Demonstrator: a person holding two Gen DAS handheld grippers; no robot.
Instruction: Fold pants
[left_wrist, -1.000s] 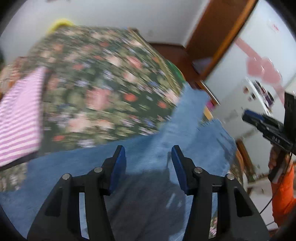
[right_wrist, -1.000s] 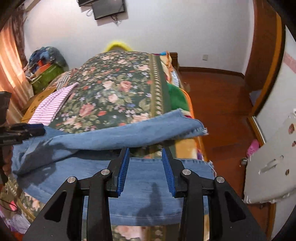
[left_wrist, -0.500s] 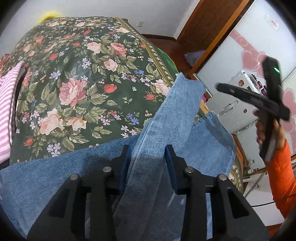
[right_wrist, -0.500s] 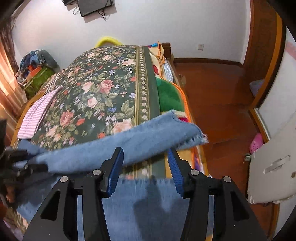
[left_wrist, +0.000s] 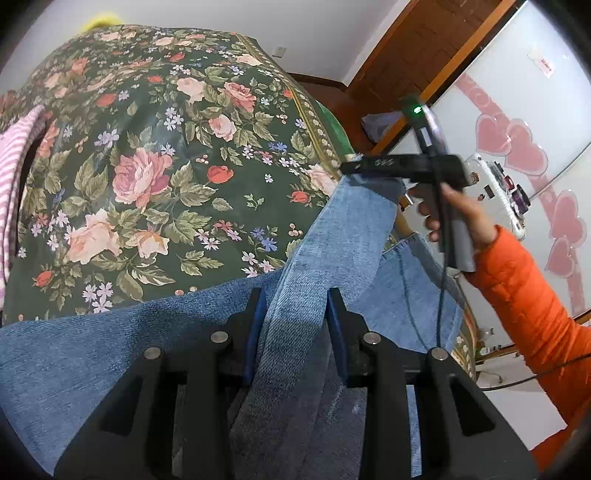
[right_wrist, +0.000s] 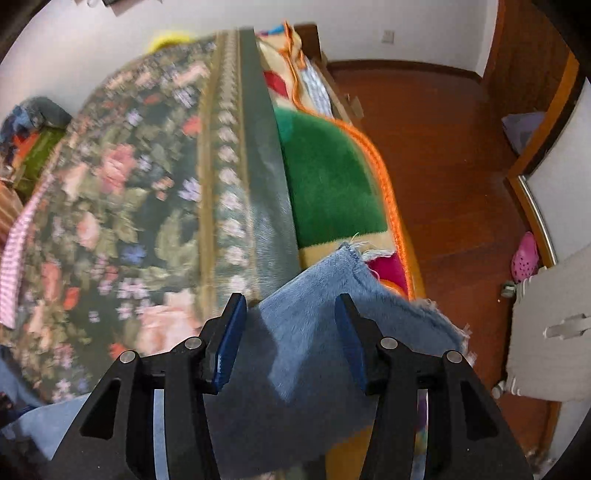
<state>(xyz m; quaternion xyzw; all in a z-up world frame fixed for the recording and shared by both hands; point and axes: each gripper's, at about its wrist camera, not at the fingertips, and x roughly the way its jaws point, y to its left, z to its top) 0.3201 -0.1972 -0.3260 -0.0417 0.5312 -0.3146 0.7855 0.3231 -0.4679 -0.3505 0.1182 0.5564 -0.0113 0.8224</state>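
Observation:
Blue denim pants (left_wrist: 110, 354) lie across the near end of a bed with a floral cover (left_wrist: 147, 166). One leg (left_wrist: 354, 221) is folded up and runs away to the right. My left gripper (left_wrist: 295, 310) is closing, and its blue pads press a fold of that leg from both sides. In the left wrist view a hand in an orange sleeve (left_wrist: 517, 280) holds my right gripper (left_wrist: 354, 166) just above the leg's far hem. In the blurred right wrist view, my right gripper (right_wrist: 291, 325) stands open over the frayed hem (right_wrist: 332, 295), pads clear of the cloth.
A pink-striped cloth (left_wrist: 14, 155) lies at the bed's left edge. A green and orange blanket (right_wrist: 325, 177) hangs off the bed's right side over a wooden floor (right_wrist: 443, 147). A white cabinet with pink hearts (left_wrist: 517, 129) stands to the right, a pink shoe (right_wrist: 524, 254) by it.
My left jaws have narrowed onto the fold of denim. My right gripper has swung down and along the raised leg to its hem end, with its jaws wider than before.

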